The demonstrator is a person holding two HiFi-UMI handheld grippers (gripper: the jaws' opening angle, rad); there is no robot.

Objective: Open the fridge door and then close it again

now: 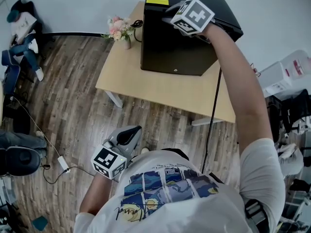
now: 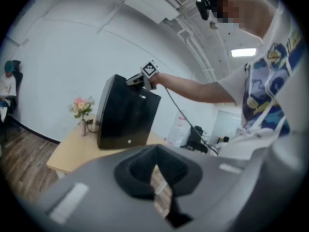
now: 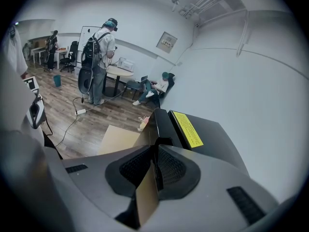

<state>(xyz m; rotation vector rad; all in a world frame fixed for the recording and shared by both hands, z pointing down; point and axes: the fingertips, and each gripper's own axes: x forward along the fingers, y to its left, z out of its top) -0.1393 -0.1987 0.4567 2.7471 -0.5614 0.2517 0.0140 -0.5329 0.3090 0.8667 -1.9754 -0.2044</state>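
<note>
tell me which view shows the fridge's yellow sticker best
Right gripper view: the yellow rectangular sticker sits close and whole on top of the black fridge. Head view shows only a thin strip; left gripper view shows the fridge without it.

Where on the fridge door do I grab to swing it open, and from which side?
Take the fridge door by its top edge, from above. Its front is flat, no handle shows, and a seam along the top sets the door off from the body. The right gripper looks pinched on that edge.
</note>
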